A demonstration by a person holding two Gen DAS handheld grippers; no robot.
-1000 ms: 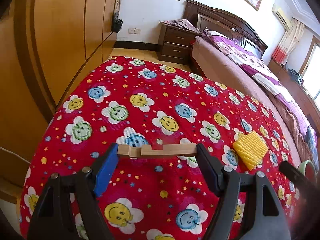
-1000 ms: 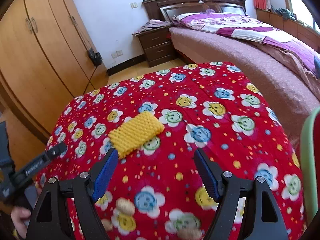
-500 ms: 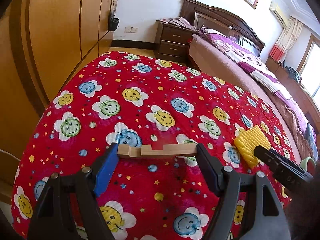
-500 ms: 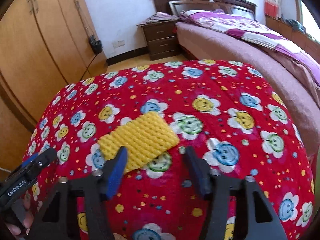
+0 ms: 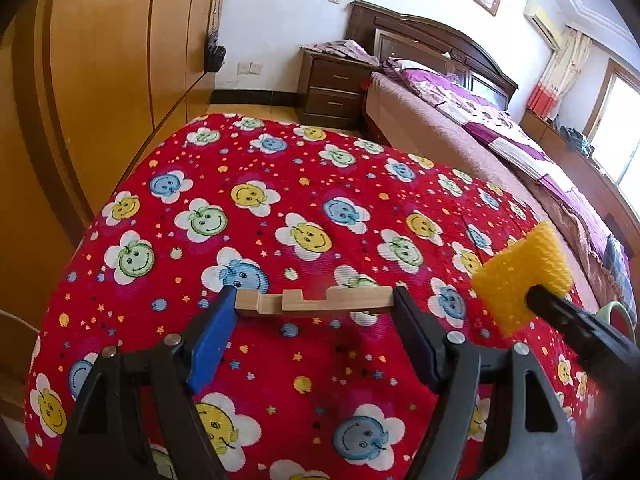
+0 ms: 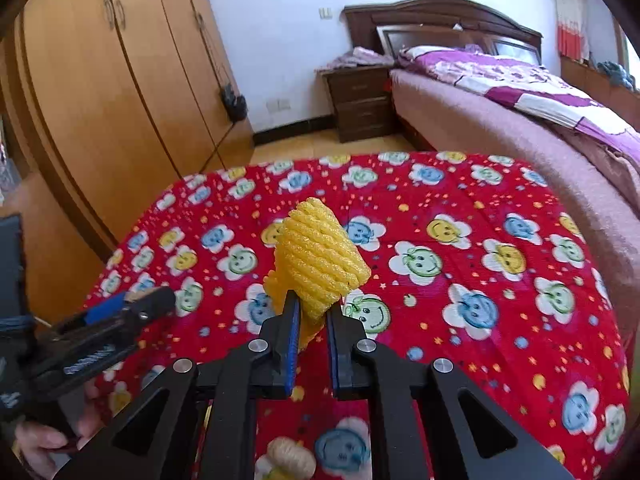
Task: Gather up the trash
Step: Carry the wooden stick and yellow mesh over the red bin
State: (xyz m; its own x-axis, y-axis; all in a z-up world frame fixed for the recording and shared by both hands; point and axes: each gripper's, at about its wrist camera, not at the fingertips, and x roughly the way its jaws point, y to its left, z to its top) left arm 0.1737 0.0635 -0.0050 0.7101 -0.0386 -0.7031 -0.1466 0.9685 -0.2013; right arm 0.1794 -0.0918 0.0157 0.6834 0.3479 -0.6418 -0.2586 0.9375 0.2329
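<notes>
A yellow foam net (image 6: 316,260) stands up off the red smiley-flower cloth (image 6: 480,280), pinched at its lower end. My right gripper (image 6: 313,306) has its jaws closing tight and its blue pads press on the foam. The left wrist view shows the same foam (image 5: 520,272) raised at the right, on the right gripper's tip (image 5: 540,296). My left gripper (image 5: 314,300) is shut wide on a notched wooden strip (image 5: 314,305), which spans pad to pad just above the cloth (image 5: 280,184).
A wooden wardrobe (image 5: 100,80) stands close on the left of the covered surface. A bed (image 6: 500,120) and a dark nightstand (image 6: 360,100) lie beyond it. A green rim (image 5: 616,312) shows at the right edge. A hand (image 6: 44,440) holds the left gripper.
My right gripper moved onto the yellow foam, shut on it and raised it off the cloth. The left gripper kept the wooden strip and barely moved.
</notes>
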